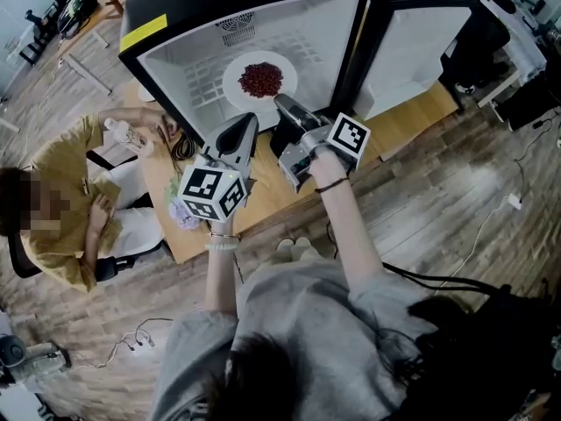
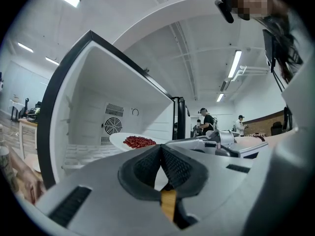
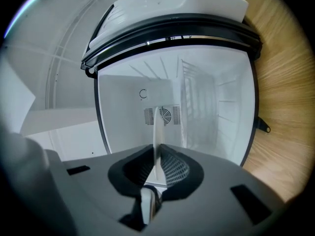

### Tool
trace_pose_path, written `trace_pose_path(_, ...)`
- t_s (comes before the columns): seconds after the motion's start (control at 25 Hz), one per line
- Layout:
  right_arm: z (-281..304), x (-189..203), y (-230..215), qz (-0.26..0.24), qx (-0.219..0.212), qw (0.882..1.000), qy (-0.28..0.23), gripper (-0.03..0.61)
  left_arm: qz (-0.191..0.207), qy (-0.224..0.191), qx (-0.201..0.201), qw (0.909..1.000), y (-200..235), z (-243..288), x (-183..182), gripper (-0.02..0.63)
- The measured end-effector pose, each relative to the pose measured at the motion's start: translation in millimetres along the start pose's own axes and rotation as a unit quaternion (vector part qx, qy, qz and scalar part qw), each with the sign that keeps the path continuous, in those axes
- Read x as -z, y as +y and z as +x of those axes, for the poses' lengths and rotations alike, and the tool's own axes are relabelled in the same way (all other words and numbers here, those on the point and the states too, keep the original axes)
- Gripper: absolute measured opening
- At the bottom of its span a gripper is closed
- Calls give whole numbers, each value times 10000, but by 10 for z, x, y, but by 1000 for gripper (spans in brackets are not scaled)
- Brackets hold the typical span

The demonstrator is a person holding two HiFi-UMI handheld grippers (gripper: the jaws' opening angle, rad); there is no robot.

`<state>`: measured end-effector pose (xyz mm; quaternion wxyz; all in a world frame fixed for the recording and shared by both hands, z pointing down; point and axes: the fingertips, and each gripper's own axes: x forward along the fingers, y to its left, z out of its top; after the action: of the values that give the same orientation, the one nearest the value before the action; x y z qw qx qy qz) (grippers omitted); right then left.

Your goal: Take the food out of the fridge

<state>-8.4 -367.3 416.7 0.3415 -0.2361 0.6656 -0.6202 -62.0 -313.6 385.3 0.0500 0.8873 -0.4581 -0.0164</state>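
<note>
A white plate (image 1: 237, 84) heaped with dark red food (image 1: 261, 78) is inside the open black fridge (image 1: 154, 28), on its white floor. My right gripper (image 1: 282, 105) is shut on the plate's near rim. In the right gripper view the plate (image 3: 156, 127) shows edge-on, pinched between the pads. My left gripper (image 1: 248, 124) hovers just in front of the plate with its jaws shut and nothing in them. From the left gripper view, the plate (image 2: 118, 140) with the food (image 2: 139, 141) lies just beyond my left gripper (image 2: 161, 150).
The fridge door (image 1: 412, 51) hangs open at the right. The fridge stands on a wooden table (image 1: 412, 117). A person in a yellow shirt (image 1: 61, 226) sits at the table's left end. Cables lie on the wooden floor (image 1: 465, 200).
</note>
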Motion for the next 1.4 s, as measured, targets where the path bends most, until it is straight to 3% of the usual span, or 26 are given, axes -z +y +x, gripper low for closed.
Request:
trace_pose_path(0.72, -586, 140, 182, -9, -142, 9999, -13, 41, 328, -138, 464, 9983, -571, -294, -142, 8)
trace_pose_path(1.4, -721, 226, 222, -25, -261, 9996, 43, 44, 327, -204, 438, 9983, -590, -434, -149, 8)
